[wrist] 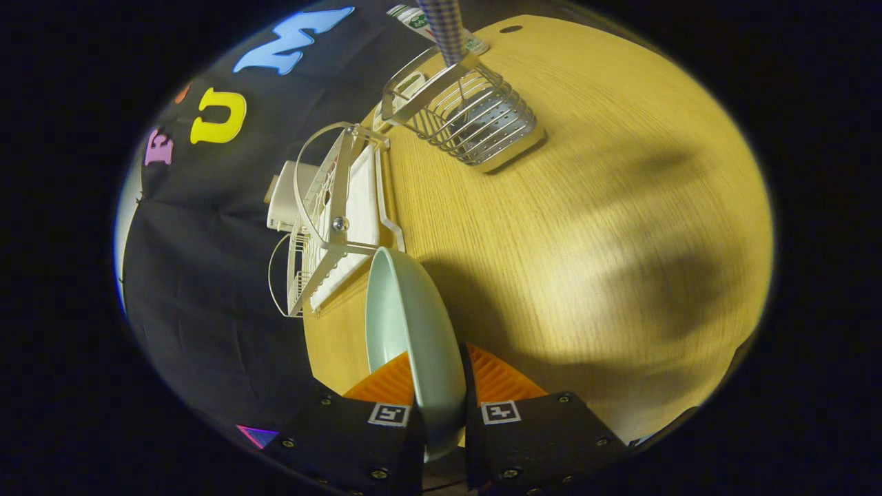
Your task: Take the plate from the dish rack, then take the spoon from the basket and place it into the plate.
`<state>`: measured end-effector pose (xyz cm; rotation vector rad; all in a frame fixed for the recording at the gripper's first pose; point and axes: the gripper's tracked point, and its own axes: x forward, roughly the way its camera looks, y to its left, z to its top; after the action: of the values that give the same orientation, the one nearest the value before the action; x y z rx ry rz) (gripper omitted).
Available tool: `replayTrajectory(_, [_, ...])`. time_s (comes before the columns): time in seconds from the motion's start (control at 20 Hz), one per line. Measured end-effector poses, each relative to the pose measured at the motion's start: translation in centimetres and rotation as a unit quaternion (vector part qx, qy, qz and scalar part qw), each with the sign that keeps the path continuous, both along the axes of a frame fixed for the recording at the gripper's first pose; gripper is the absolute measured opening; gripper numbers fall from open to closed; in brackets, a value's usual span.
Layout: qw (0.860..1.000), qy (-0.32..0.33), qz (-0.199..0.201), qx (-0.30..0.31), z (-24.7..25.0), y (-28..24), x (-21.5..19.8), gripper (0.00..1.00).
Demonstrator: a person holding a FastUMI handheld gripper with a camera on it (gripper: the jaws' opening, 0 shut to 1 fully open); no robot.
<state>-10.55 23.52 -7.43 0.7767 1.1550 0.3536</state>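
One wooden table point(586, 227) carries everything; bare stretch to the right of the jaws looks like the natural put-down spot for the plate. White wire dish rack point(331, 213) sits on its drip tray at the table's far edge against the booth wall, slots free, so step one reads as done. Wire basket point(468, 114) stands beyond the rack, well apart from it, with the checked spoon handle point(444, 27) sticking up out of it, upright for an easy pinch. Pale green plate point(413, 344) is held edge-on between the fingers of the gripper point(441, 413), rim clamped by both jaws, clear of the rack. Spoon not yet touched.
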Motion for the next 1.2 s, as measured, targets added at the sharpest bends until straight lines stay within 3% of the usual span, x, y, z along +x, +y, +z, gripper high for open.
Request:
replayTrajectory(0.15, [0.998, -0.039, 0.005, -0.051, 0.6, -1.6, 0.4, 0.27])
replayTrajectory(0.2, [0.996, -0.056, 0.015, -0.074, 0.7, -1.9, 0.3, 0.34])
replayTrajectory(0.25, [0.992, -0.075, 0.025, -0.093, 1.1, -2.4, 0.4, 0.49])
replayTrajectory(0.3, [0.989, -0.092, 0.030, -0.113, 1.8, -3.0, 0.6, 0.54])
replayTrajectory(0.6, [0.953, -0.247, -0.015, -0.174, 10.9, -7.6, 3.3, 0.58])
replayTrajectory(0.75, [0.920, -0.334, -0.047, -0.196, 16.2, -10.2, 5.2, 0.58])
replayTrajectory(1.05, [0.830, -0.494, -0.099, -0.238, 23.9, -14.7, 7.6, 0.58])
replayTrajectory(1.2, [0.807, -0.523, -0.093, -0.259, 24.4, -15.8, 7.4, 0.58])
